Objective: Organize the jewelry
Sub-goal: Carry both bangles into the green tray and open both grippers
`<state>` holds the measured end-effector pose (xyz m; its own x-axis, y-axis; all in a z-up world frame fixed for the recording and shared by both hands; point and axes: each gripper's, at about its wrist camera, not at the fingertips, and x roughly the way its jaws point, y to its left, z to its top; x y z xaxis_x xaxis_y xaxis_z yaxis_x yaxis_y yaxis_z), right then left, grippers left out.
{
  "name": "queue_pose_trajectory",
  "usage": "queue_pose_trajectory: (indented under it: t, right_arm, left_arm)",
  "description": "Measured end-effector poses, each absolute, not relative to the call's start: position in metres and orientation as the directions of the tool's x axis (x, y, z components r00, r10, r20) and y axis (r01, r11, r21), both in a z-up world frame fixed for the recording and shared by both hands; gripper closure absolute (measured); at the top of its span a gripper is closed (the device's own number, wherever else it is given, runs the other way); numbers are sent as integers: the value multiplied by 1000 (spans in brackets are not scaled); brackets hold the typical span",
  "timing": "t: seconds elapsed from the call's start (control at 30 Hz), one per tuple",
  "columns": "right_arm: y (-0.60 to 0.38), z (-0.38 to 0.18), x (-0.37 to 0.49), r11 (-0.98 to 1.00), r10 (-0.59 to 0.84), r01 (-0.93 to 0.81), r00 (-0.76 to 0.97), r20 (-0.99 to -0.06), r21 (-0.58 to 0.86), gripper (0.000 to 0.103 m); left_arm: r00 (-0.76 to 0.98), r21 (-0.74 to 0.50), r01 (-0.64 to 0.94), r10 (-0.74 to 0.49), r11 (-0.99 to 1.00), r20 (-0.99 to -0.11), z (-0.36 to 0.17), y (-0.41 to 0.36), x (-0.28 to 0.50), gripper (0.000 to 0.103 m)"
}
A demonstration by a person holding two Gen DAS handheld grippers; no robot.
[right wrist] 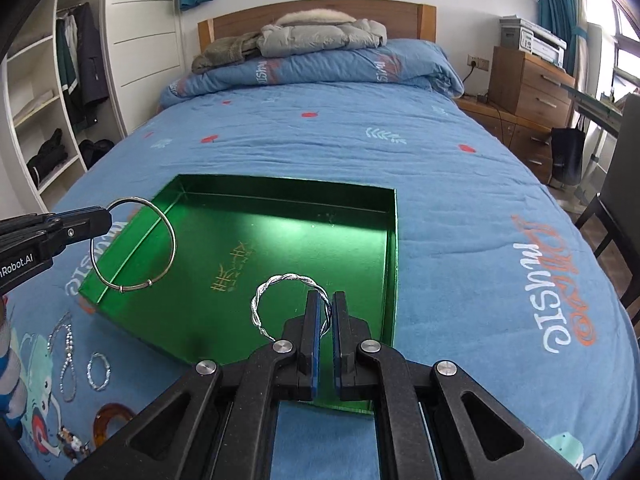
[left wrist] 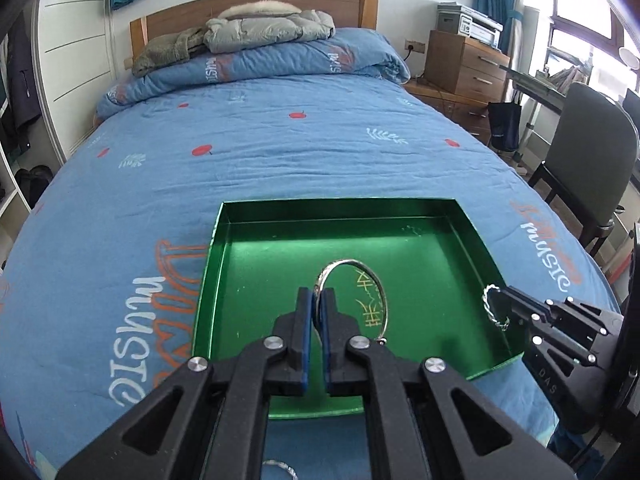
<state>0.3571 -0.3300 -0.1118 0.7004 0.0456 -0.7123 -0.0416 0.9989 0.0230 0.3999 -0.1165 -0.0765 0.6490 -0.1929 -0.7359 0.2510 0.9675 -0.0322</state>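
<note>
A shallow green tray [left wrist: 472,240] [right wrist: 394,240] lies on the blue bedspread. My left gripper [left wrist: 319,300] is shut on a thin plain silver bangle [left wrist: 382,292], held above the tray; the right wrist view shows that bangle [right wrist: 173,240] over the tray's left wall. My right gripper [right wrist: 326,308] is shut on a twisted silver bangle [right wrist: 280,280], held above the tray's near part; in the left wrist view it [left wrist: 490,308] hangs over the tray's right side.
More jewelry lies on the bedspread left of the tray: a beaded chain [right wrist: 68,360], a small twisted bangle [right wrist: 98,372], an amber bangle [right wrist: 110,416] and a bead bracelet [right wrist: 72,442]. A quilt and jackets [right wrist: 320,36] lie at the headboard. A chair [left wrist: 588,160] stands right.
</note>
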Motion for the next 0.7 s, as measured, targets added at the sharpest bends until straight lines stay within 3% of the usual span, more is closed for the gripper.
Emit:
queue_pose_trajectory:
  t: [0.4, 0.7]
  right_arm:
    - [-327, -157, 394, 997, -32, -36, 605, -796, -67, 98]
    - [-327, -156, 401, 995, -51, -36, 608, -793, -92, 96]
  left_arm:
    - [548, 13, 173, -86, 985, -832, -144, -117, 444, 100]
    - [550, -7, 174, -103, 985, -829, -145, -113, 444, 97]
